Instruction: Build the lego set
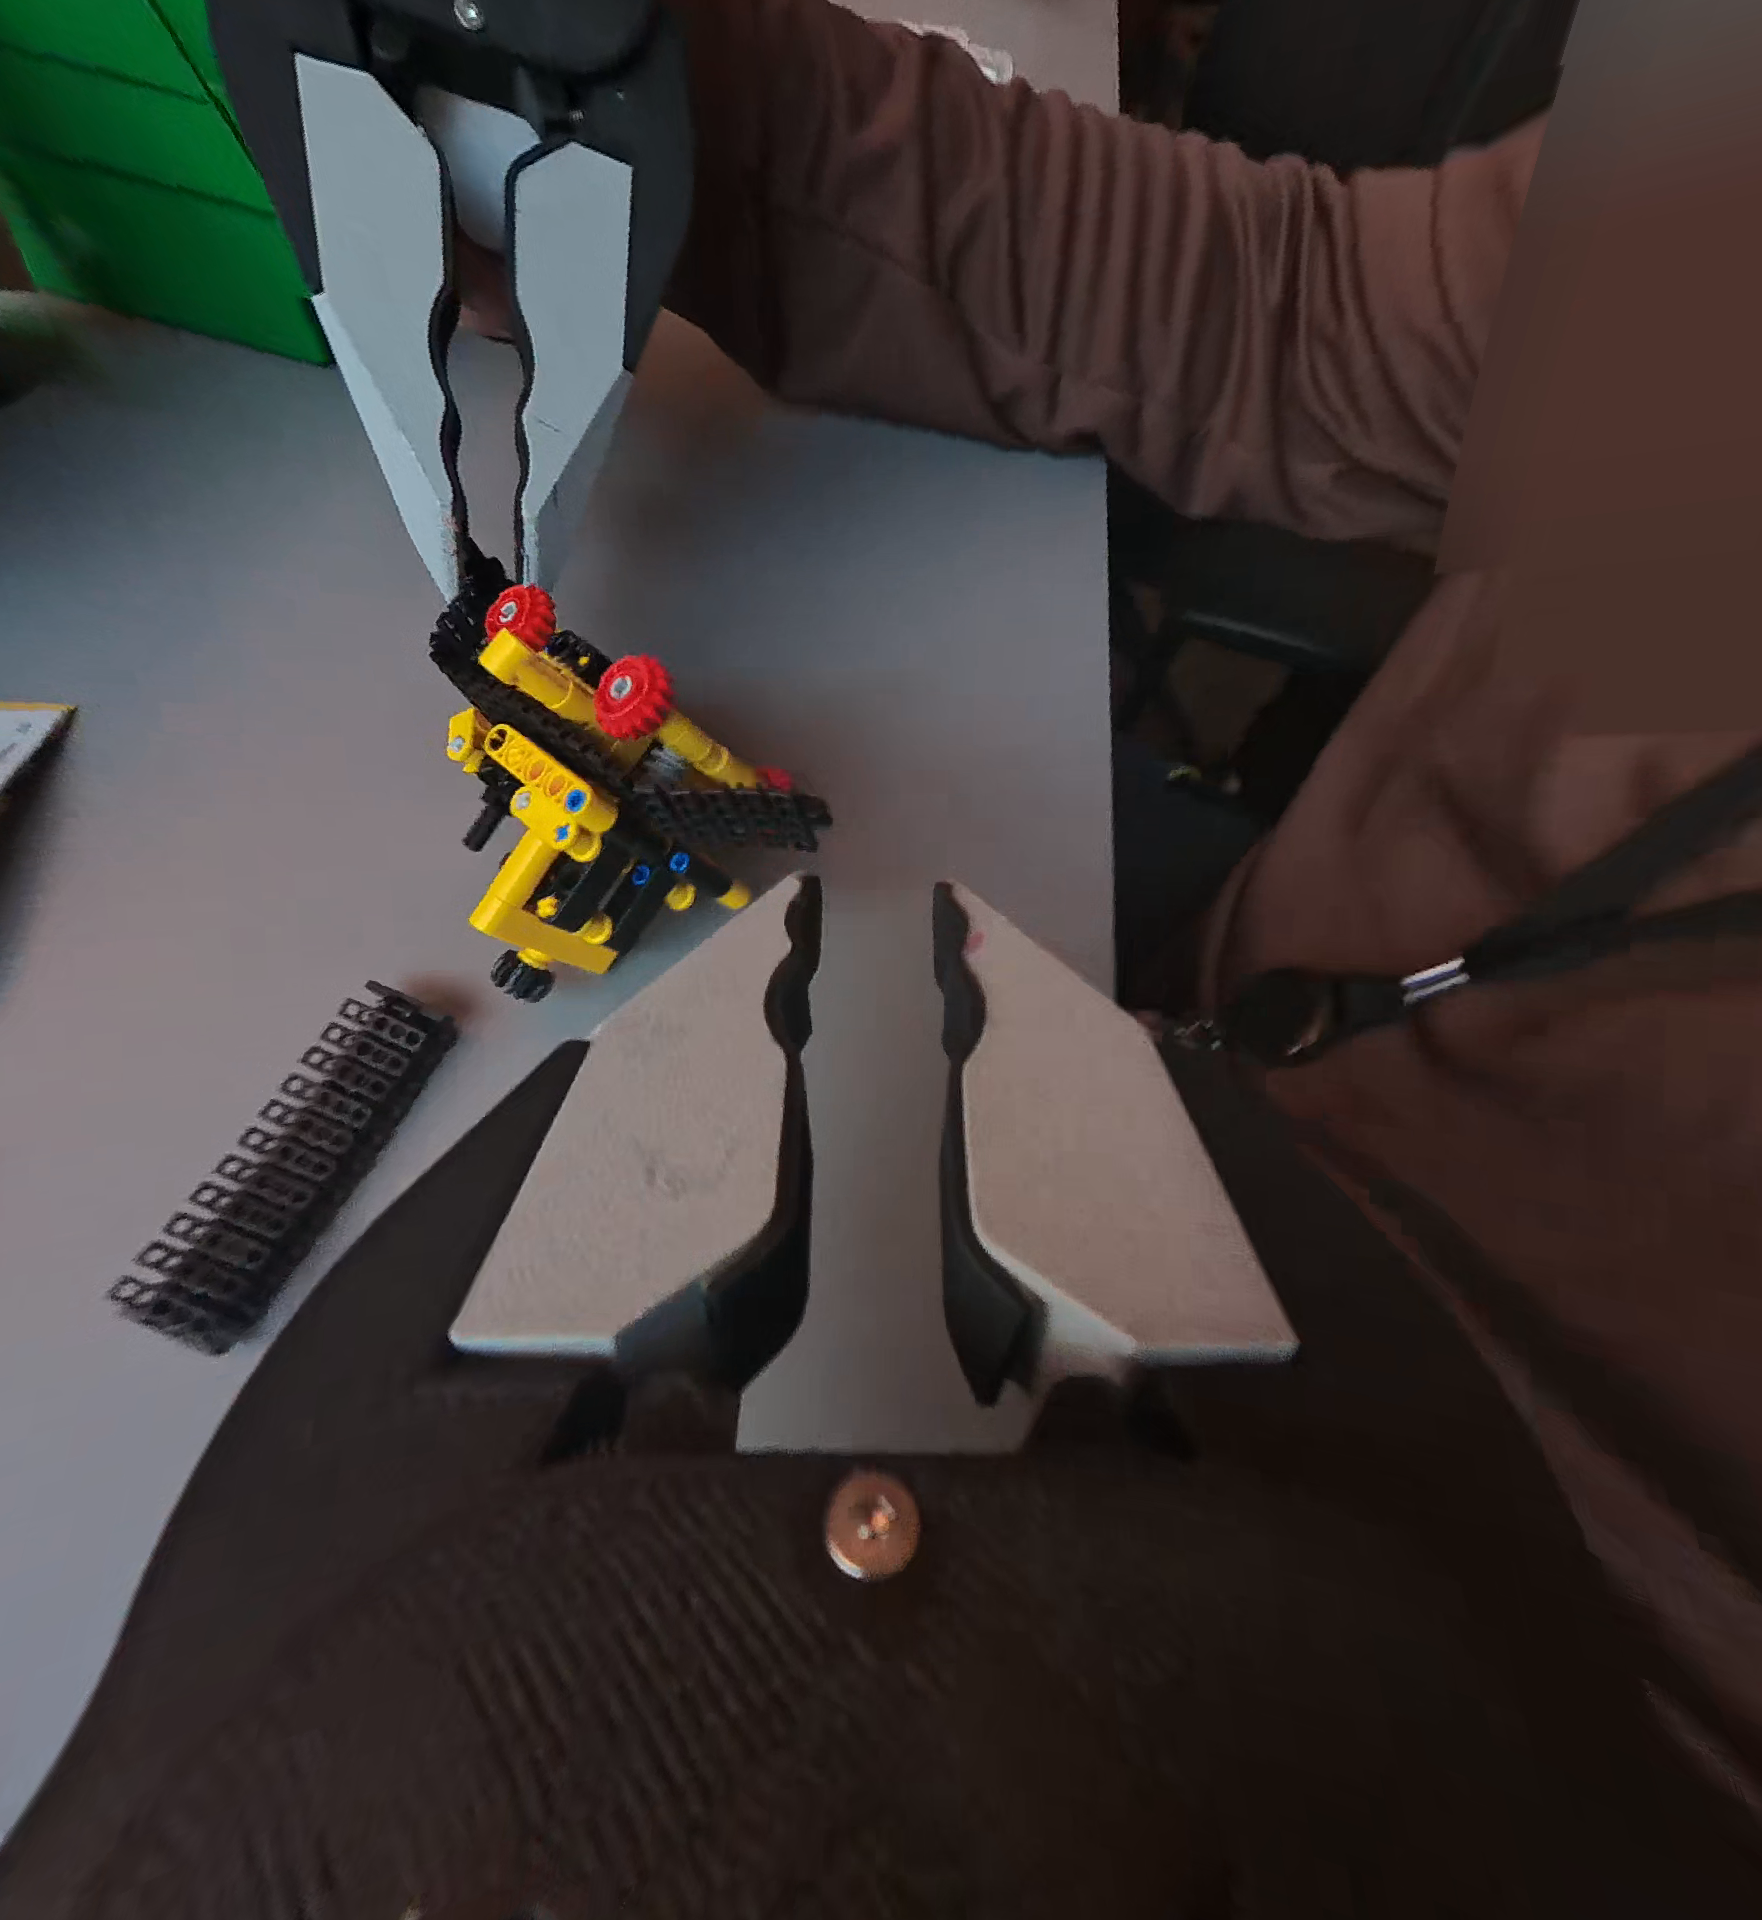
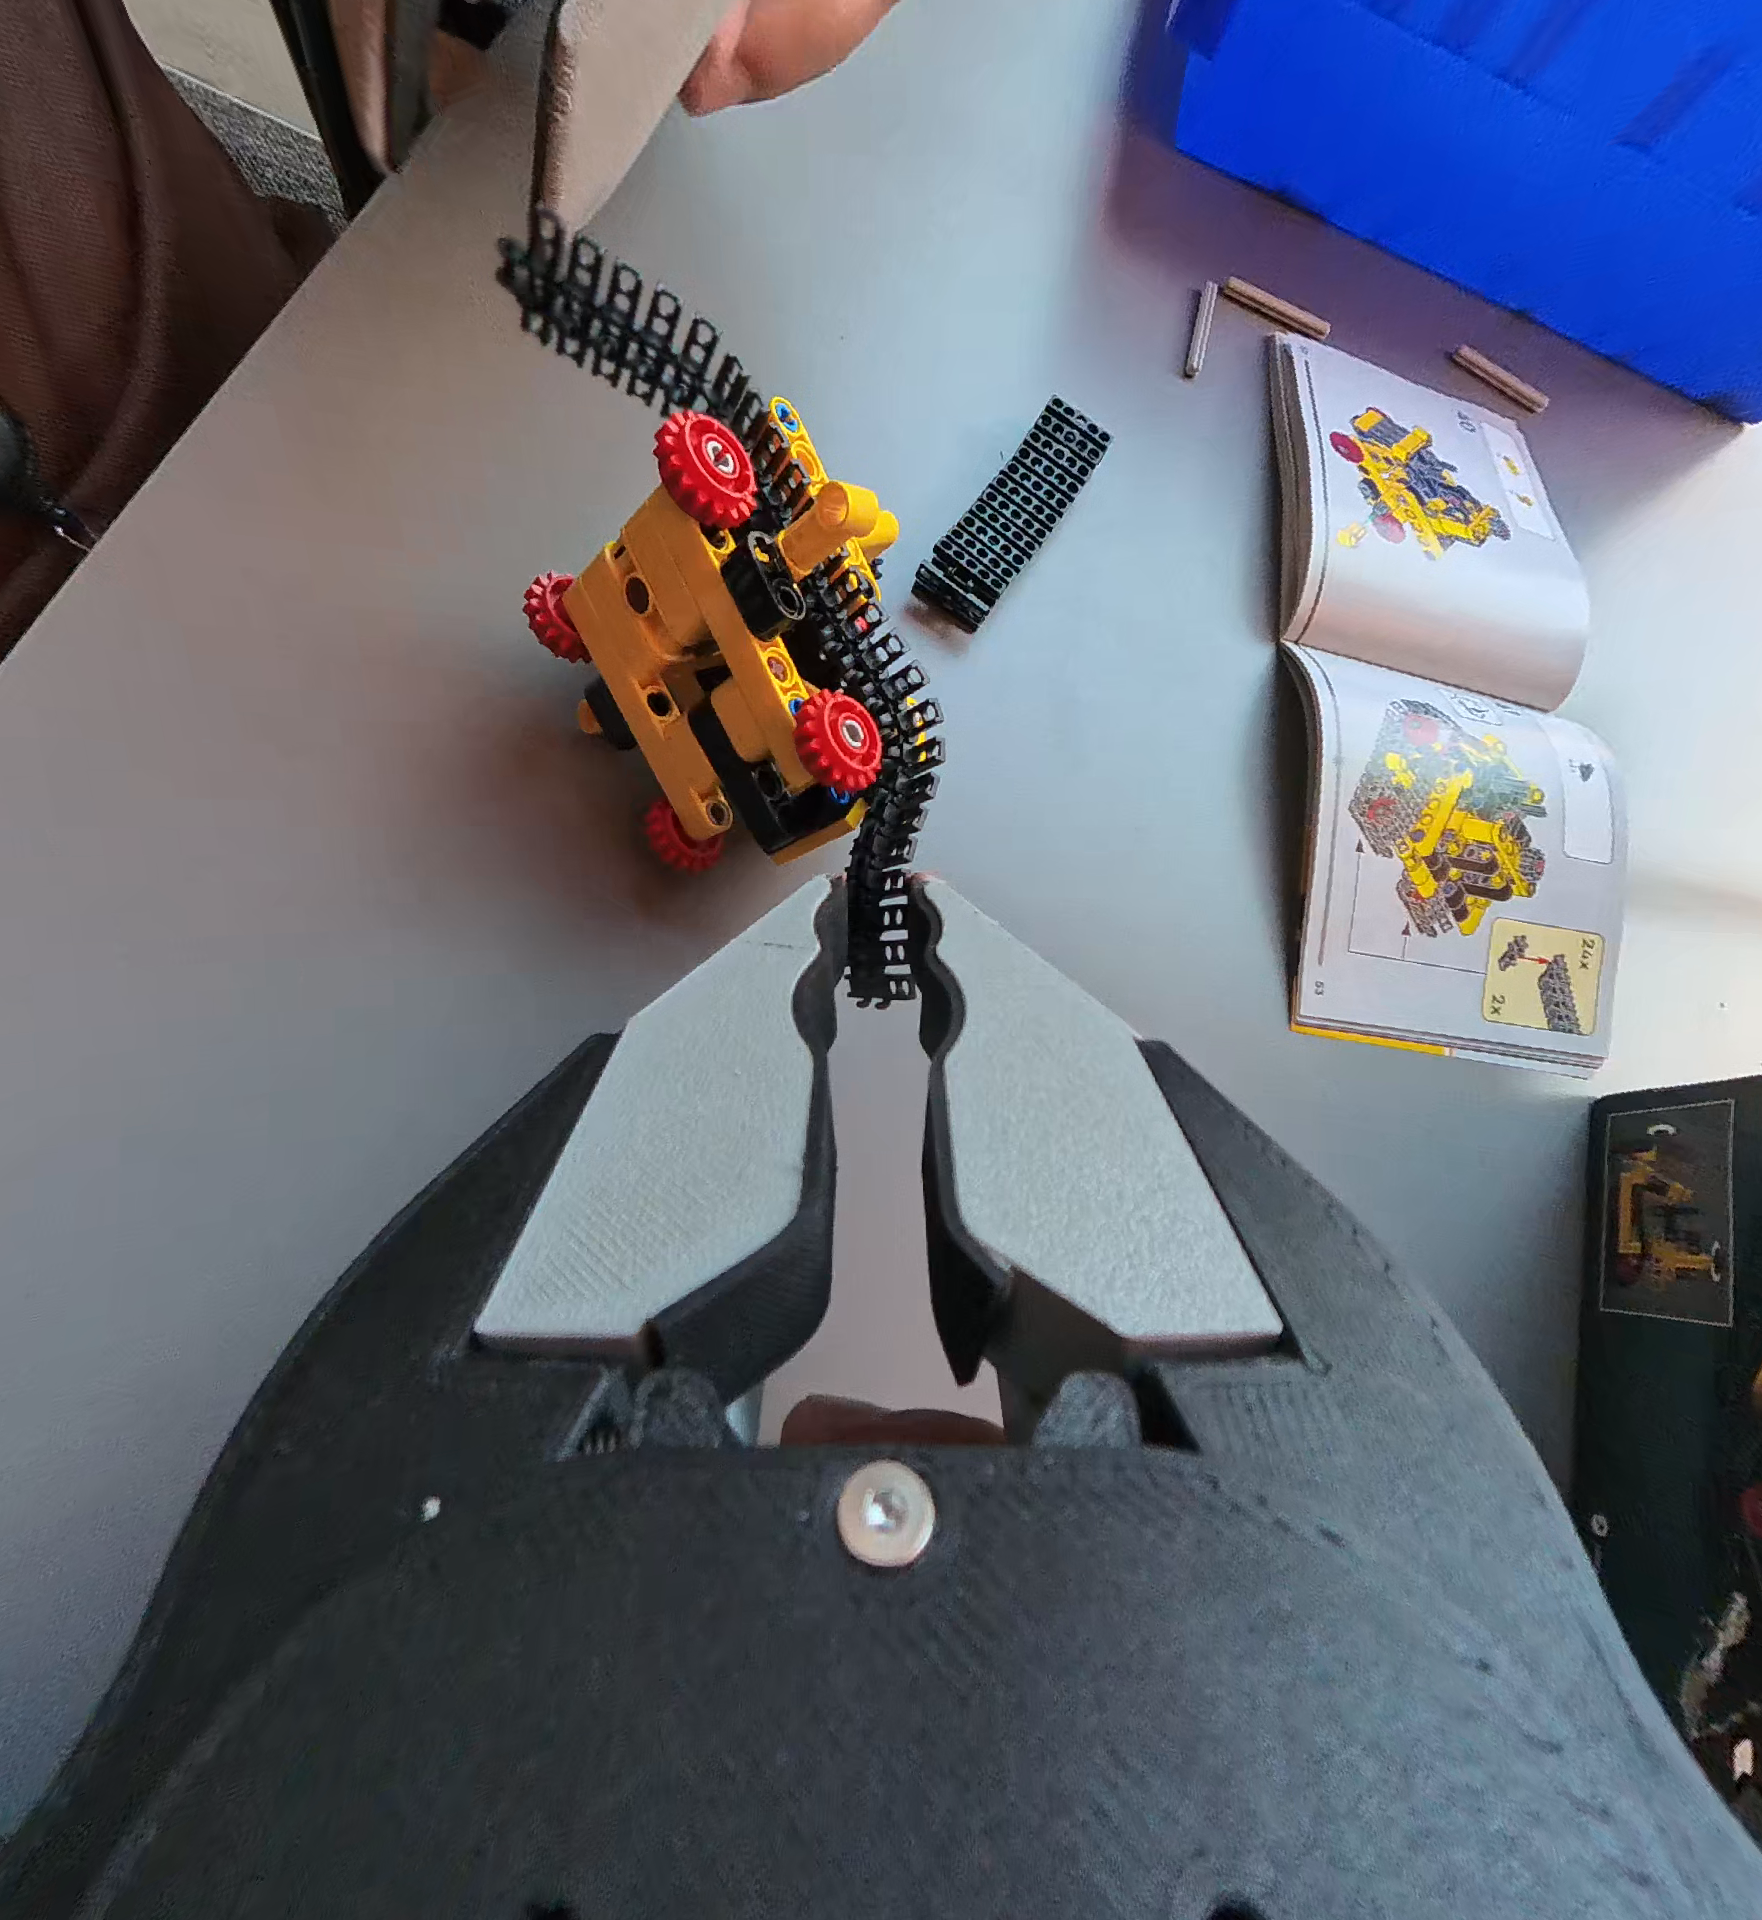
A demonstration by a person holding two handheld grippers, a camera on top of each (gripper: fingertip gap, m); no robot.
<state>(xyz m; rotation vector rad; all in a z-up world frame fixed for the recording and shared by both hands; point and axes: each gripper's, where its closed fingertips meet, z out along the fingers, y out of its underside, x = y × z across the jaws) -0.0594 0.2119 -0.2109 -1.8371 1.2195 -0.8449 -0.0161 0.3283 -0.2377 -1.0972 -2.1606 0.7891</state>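
A yellow and black lego vehicle point(image 2: 690, 634) with red gear wheels lies tilted on the grey table point(image 2: 233, 935). It also shows in the left wrist view point(image 1: 565, 800). A black track chain point(image 2: 882, 935) drapes over it. My right gripper point(image 2: 879, 885) is shut on one end of the chain, and shows at the top of the left wrist view point(image 1: 490, 566). My left gripper point(image 1: 874, 891) is open and empty, its tips just short of the chain's other end point(image 1: 742, 816). One of its fingers point(image 2: 617, 104) shows by that end in the right wrist view.
A second black track strip point(image 1: 285, 1153) lies flat on the table, also in the right wrist view point(image 2: 1012, 509). An open instruction booklet point(image 2: 1428, 675), small brown rods point(image 2: 1272, 307), a blue bin point(image 2: 1531, 156) and a dark set box point(image 2: 1708, 1351) sit right. A green box point(image 1: 129, 177) stands far left. The table edge point(image 1: 1111, 727) is close. The gap from one gripper's tips to the other's is roughly 12 centimetres.
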